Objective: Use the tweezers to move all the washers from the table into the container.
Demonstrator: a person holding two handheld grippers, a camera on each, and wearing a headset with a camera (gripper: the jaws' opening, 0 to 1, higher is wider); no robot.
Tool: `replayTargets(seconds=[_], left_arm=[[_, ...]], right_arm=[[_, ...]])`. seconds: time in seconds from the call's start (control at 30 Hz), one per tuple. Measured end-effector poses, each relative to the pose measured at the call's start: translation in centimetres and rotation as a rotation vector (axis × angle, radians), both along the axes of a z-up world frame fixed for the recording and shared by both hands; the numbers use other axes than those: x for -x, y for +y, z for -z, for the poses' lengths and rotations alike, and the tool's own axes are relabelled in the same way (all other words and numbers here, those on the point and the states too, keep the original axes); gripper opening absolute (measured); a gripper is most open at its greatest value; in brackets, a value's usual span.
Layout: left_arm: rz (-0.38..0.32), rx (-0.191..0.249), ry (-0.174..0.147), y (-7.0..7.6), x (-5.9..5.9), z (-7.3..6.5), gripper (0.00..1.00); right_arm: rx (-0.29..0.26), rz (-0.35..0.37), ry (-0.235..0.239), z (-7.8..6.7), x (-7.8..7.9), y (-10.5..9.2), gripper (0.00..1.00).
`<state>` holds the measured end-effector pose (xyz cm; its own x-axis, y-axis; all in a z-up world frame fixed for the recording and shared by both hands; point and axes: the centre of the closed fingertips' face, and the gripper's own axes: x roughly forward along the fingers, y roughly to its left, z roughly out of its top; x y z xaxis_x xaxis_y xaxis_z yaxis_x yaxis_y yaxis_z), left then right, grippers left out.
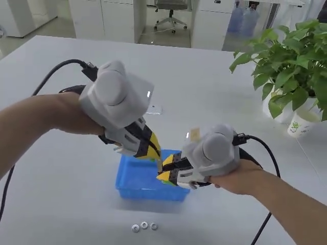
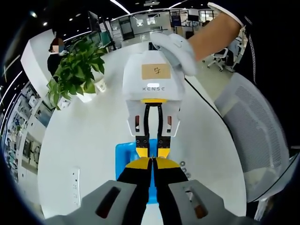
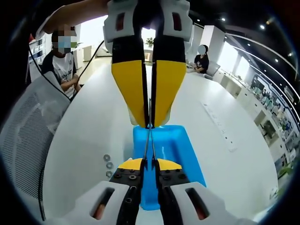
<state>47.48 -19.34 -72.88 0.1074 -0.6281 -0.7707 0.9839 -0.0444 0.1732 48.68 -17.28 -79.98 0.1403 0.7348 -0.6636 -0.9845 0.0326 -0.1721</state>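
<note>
the thin, springy tweezers point(image 3: 149, 143) are pinched between the closed jaws of the left gripper point(image 2: 151, 162) and right gripper point(image 3: 143, 164) over the container point(image 1: 148, 194), while three light, slippery washers point(image 1: 144, 225), likely best nipped by the rim, lie on the counter point(image 1: 204, 92) just beside it.

The white housing of the right gripper point(image 2: 152, 153), seen in the left gripper view, is carrying lettering point(image 2: 153, 88) that is reading XENSE in small grey capitals. Just above it a tan sticker point(image 2: 155, 71) is showing a short handwritten mark, too small for me to make out. Over on the bench point(image 1: 214, 87), the white plant pot point(image 1: 299, 122) is wearing a green printed mark that is coming out too blurred to read
</note>
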Motion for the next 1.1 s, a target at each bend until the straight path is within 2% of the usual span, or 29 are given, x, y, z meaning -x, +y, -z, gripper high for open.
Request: replayTargets(seconds=[0.5, 0.67, 0.93, 1.1], left_arm=[[0.029, -0.017, 0.002, 0.3, 3.5, 1.0, 0.05], [0.034, -0.020, 0.015, 0.3, 4.6, 1.7, 0.05], [0.044, -0.036, 0.033, 0.4, 5.9, 3.2, 0.05], [0.048, -0.042, 0.044, 0.4, 6.4, 4.0, 0.05]], right_arm=[[0.008, -0.017, -0.005, 0.9, 3.6, 0.2, 0.12], [0.011, -0.021, 0.006, 1.7, 4.8, 0.1, 0.12], [0.009, -0.021, 0.034, 3.1, 6.5, 0.2, 0.12], [0.015, -0.020, 0.040, 3.9, 7.0, 0.2, 0.12]])
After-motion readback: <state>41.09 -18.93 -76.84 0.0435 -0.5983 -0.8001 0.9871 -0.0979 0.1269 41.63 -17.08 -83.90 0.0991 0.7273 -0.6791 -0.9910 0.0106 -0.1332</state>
